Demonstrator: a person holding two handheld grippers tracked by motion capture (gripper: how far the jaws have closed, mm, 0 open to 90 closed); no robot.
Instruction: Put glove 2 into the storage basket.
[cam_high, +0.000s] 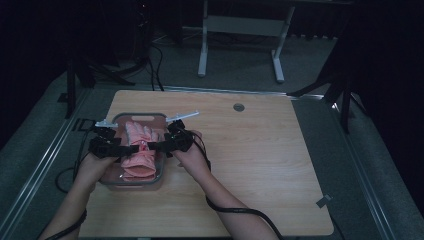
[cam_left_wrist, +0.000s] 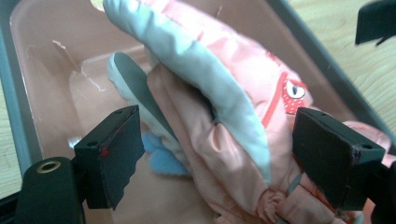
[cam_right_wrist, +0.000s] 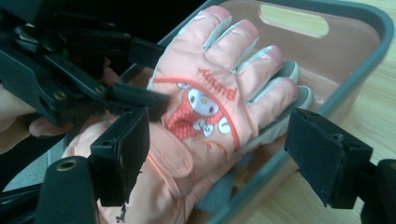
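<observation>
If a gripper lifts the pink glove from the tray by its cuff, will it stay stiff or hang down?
The pink glove looks padded and soft, with creased fabric, so it would probably droop. It seems light for its bulk. Its smooth shell may slide between the pads. It lies loose in the tray, so the tray should stay behind.

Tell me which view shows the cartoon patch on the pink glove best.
The right gripper view: the patch faces the camera, whole and sharp on the glove. The left gripper view catches its edge side-on. The high view shows only a small dark spot.
</observation>
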